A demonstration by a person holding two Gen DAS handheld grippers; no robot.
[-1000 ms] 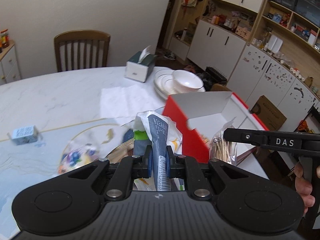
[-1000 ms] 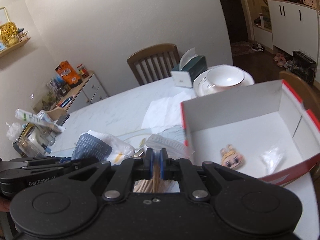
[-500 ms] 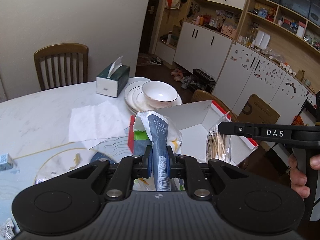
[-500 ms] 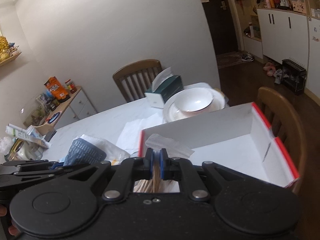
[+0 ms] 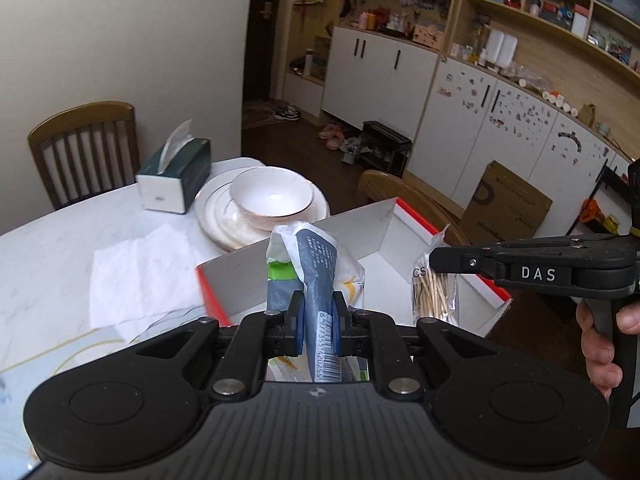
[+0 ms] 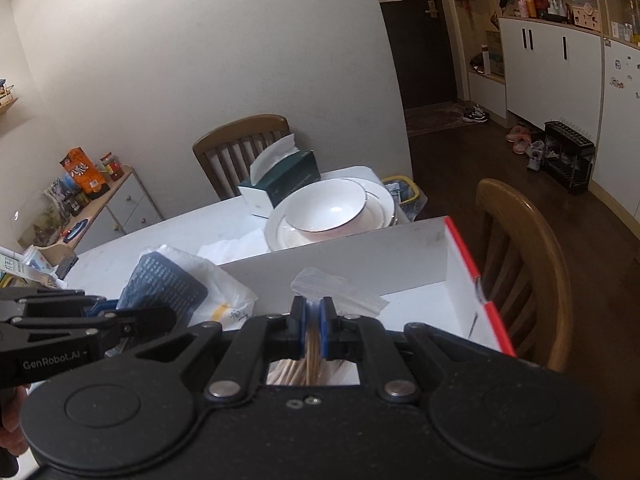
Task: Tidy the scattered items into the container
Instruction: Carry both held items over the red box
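Plain off-white plaster wall [image 6: 200, 40] behind a white marble-topped dining table [image 5: 52, 236], with a slatted brown wooden chair [image 5: 84, 148] at its far side and a second curved-back wooden chair [image 6: 524, 264] at its right. Dark brown wooden floor [image 6: 460, 160] runs to a dark doorway [image 6: 420, 40]. Far right: white cabinets with black handles [image 5: 380, 72], open wooden shelving [image 5: 560, 12] above; far left, a low white drawer sideboard [image 6: 120, 208].

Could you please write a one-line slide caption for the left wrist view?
Left gripper holds a blue-and-white packet above the red-edged box, beside the right gripper's toothpick bag.
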